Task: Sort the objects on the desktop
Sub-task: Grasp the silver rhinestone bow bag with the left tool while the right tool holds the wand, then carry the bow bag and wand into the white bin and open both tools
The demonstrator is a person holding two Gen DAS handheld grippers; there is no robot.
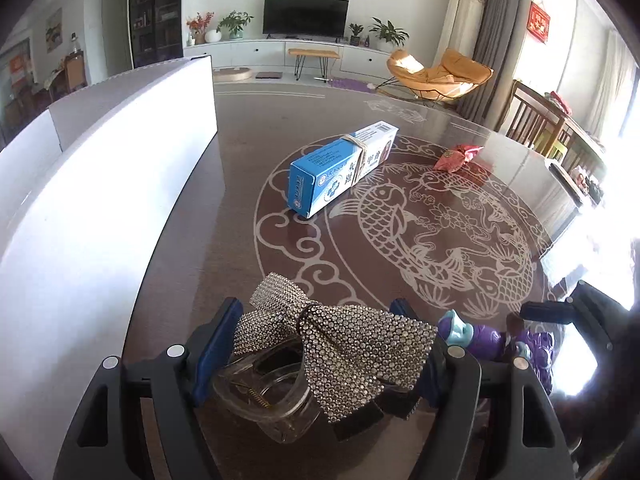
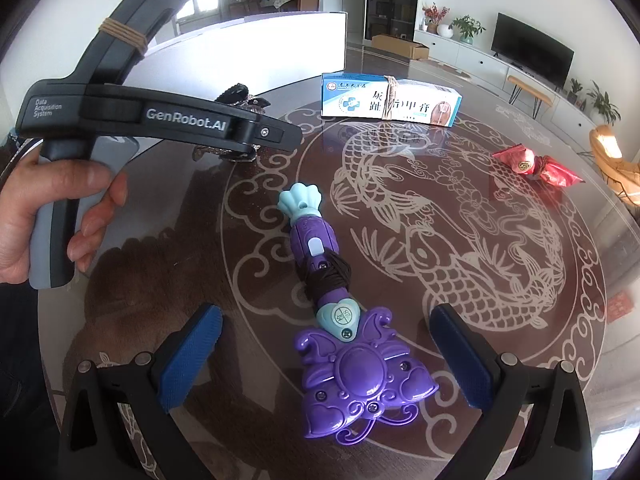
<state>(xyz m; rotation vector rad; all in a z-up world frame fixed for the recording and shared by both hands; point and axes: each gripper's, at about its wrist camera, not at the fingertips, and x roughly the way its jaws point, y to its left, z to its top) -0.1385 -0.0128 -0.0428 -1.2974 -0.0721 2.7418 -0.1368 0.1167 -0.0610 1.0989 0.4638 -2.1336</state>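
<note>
Straddling a rhinestone bow hair clip (image 1: pixel 340 344), the left gripper (image 1: pixel 320 352) sits low over the desk (image 1: pixel 240 160), its blue-padded fingers spread wide on either side of the clip. The pads do not yet appear to press on it, so it looks unheld. The right gripper (image 2: pixel 324 356) is likewise wide open, its textured blue pads flanking the ornate head of a purple toy wand (image 2: pixel 340 340) without touching it.

A good grasp of the clip probably means closing on the clear plastic claw body under the bow, since the beaded fabric is soft and would slip or crumple. The wand's head is broad, hard and scalloped; its narrower handle, wrapped with a dark band, looks like the steadier place to pinch. The glossy desk may let both things slide as the fingers close, so slow, centred closing seems wise.

A tall white box (image 1: pixel 100 180) with flat matte walls stands on the desk just to the left of the left gripper and seems the likely place for sorted things. Further back lies a long blue-and-white medicine carton (image 1: pixel 340 168), bound round its middle with a tan rubber band. Well to the right of it rests a crinkled red foil sachet (image 2: pixel 536 164). The desk is dark, shiny and round, inlaid with a pale carp pattern.
</note>
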